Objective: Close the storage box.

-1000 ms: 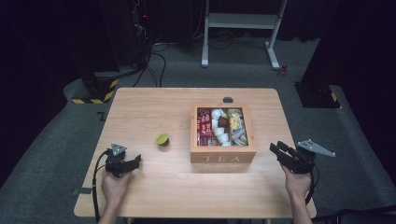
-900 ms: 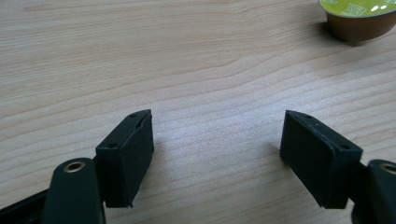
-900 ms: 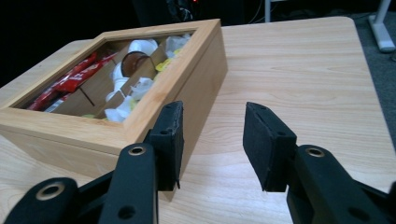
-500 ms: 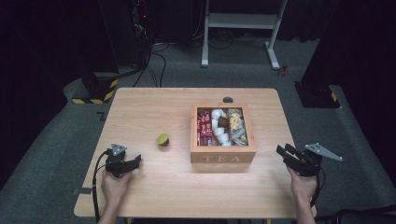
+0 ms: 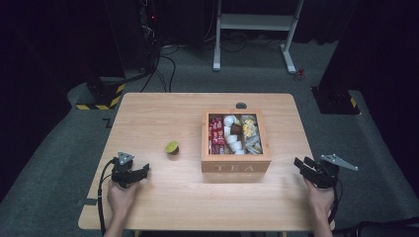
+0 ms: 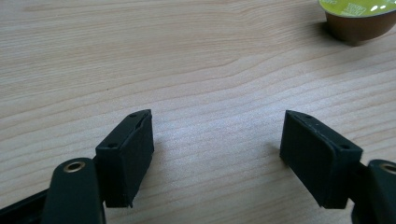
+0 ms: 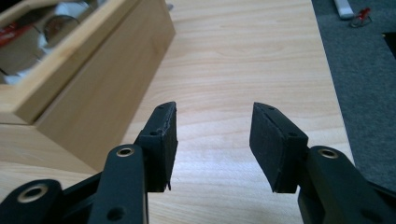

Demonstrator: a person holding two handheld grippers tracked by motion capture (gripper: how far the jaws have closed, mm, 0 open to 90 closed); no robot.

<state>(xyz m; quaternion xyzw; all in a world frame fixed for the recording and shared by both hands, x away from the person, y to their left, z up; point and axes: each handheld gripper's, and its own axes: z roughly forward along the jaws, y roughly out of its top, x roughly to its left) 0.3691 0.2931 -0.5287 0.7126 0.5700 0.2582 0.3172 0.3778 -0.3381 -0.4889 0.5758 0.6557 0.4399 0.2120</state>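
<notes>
Wooden tea box (image 5: 236, 167), one; green-lidded capsule (image 5: 172, 147), one; grippers, two.

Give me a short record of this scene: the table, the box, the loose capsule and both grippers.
table: light wood
box: wooden, marked TEA, open, packed with sachets and capsules
capsule: green lid, loose, left of the box
left gripper: open, empty, low over the table, capsule ahead
right gripper: jaws have just been opening, nothing between them, right of the box
</notes>
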